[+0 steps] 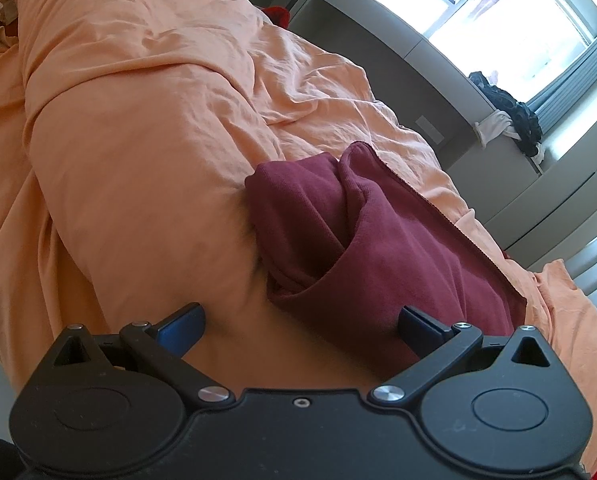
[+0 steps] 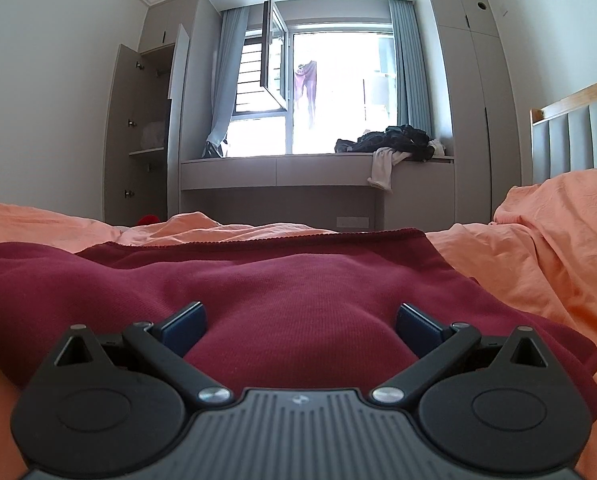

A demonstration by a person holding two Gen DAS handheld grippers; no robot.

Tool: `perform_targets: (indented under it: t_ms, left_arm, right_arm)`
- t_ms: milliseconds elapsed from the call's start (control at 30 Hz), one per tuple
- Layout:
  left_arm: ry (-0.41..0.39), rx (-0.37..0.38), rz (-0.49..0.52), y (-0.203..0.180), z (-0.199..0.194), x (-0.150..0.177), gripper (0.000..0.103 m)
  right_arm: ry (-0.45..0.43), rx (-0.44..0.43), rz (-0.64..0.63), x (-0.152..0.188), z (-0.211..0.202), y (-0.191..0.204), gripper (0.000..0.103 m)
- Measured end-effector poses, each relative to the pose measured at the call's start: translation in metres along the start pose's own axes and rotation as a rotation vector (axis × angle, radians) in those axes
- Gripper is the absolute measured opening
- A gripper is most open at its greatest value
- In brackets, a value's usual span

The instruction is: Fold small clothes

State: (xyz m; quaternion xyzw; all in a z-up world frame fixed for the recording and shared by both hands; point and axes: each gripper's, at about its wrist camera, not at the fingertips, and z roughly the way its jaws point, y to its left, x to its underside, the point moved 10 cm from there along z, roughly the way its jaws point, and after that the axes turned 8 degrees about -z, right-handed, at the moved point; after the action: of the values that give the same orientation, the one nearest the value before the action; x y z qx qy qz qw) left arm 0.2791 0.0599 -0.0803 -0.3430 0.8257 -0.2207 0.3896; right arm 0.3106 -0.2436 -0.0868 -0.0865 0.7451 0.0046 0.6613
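Observation:
A maroon garment (image 1: 382, 240) lies partly folded on the orange bed cover (image 1: 138, 152), its near layers doubled over into a thick roll. My left gripper (image 1: 300, 322) hovers open just in front of the garment's near edge, nothing between its blue-padded fingers. In the right wrist view the same maroon garment (image 2: 290, 292) spreads flat and wide under my right gripper (image 2: 300, 322). That gripper is open too and sits low over the cloth, with nothing pinched.
The rumpled orange cover (image 2: 538, 248) rises in ridges at the sides. Beyond the bed stand a window bench (image 2: 278, 170) with a pile of dark clothes (image 2: 394, 140), an open wardrobe (image 2: 146, 132) at left and a padded headboard (image 2: 574, 136) at right.

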Motion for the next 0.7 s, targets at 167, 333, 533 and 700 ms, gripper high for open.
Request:
perform_targets:
  t_ms: [167, 333, 533, 700]
  left_arm:
    - [0.001, -0.001, 0.004, 0.000, 0.000, 0.001, 0.103]
    - [-0.018, 0.049, 0.029, -0.006, -0.005, 0.001, 0.102]
    - [0.039, 0.154, 0.035, -0.016, -0.002, 0.006, 0.102]
    - [0.040, 0.159, -0.030, -0.016, 0.006, 0.003, 0.102]
  right_arm:
    - [0.001, 0.012, -0.001, -0.001, 0.001, -0.001, 0.102]
    - [-0.001, 0.034, -0.010, -0.002, -0.001, 0.002, 0.102]
    - [-0.010, 0.044, -0.013, -0.001, -0.002, 0.004, 0.102]
    - [-0.021, 0.045, -0.009, 0.000, -0.003, 0.006, 0.102]
